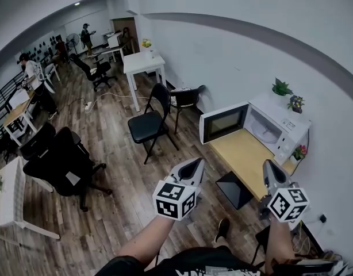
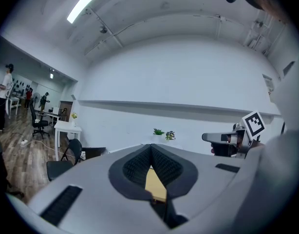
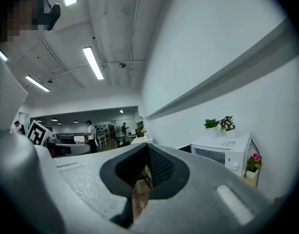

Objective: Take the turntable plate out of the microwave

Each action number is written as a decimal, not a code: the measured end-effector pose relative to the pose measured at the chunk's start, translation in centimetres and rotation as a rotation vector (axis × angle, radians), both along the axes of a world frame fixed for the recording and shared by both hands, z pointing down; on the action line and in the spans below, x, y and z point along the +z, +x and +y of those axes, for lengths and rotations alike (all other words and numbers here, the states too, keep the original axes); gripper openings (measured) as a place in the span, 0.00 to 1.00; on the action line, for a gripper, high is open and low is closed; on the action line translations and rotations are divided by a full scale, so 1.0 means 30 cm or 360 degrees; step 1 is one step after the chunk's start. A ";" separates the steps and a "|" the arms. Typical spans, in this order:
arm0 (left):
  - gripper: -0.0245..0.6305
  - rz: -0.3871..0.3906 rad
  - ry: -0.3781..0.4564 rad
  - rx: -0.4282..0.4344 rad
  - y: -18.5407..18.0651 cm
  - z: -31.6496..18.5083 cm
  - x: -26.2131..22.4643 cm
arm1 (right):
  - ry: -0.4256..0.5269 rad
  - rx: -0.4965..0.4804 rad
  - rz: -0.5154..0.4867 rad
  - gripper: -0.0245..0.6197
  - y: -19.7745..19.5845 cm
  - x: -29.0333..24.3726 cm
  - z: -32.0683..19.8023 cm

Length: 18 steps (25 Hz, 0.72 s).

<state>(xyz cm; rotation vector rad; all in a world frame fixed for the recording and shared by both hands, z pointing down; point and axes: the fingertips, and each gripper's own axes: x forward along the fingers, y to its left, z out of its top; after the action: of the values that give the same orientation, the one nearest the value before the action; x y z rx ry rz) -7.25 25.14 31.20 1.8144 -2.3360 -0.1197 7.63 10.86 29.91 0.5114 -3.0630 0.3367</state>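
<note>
A white microwave (image 1: 280, 128) stands at the far end of a wooden table (image 1: 248, 154) against the wall, its door (image 1: 223, 123) swung open to the left. Inside it a pale turntable plate (image 1: 265, 132) lies flat. My left gripper (image 1: 194, 164) is shut and empty, held in the air short of the table, left of the door. My right gripper (image 1: 270, 170) is shut and empty over the table's near right part. The microwave (image 3: 222, 151) also shows at the right of the right gripper view. In the left gripper view, the right gripper (image 2: 222, 138) shows at the right.
Small potted plants (image 1: 281, 88) stand on the microwave, another pot (image 1: 298, 153) beside it. A black stool (image 1: 235, 190) sits under the table's near edge. Two black folding chairs (image 1: 150, 122) stand left of the table. Office chairs (image 1: 64, 163), white desks (image 1: 143, 63) and people fill the room's left.
</note>
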 end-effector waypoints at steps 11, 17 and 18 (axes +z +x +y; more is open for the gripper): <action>0.04 -0.0005 0.0014 -0.0024 -0.156 -0.411 -0.027 | 0.0047 -0.0111 -0.0019 0.04 -0.203 -0.029 -0.384; 0.04 -0.0002 -0.0007 0.0021 -0.190 -0.684 -0.022 | 0.0035 -0.0089 -0.0018 0.04 -0.230 -0.015 -0.633; 0.04 0.0002 -0.0019 0.0019 -0.199 -0.726 -0.018 | 0.0031 -0.0091 -0.0014 0.04 -0.233 -0.011 -0.668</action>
<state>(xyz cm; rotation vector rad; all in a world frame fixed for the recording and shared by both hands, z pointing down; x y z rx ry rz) -13.22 3.36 30.65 1.8221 -2.3197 -0.1046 0.63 -9.19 29.59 0.4233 -3.0851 0.3082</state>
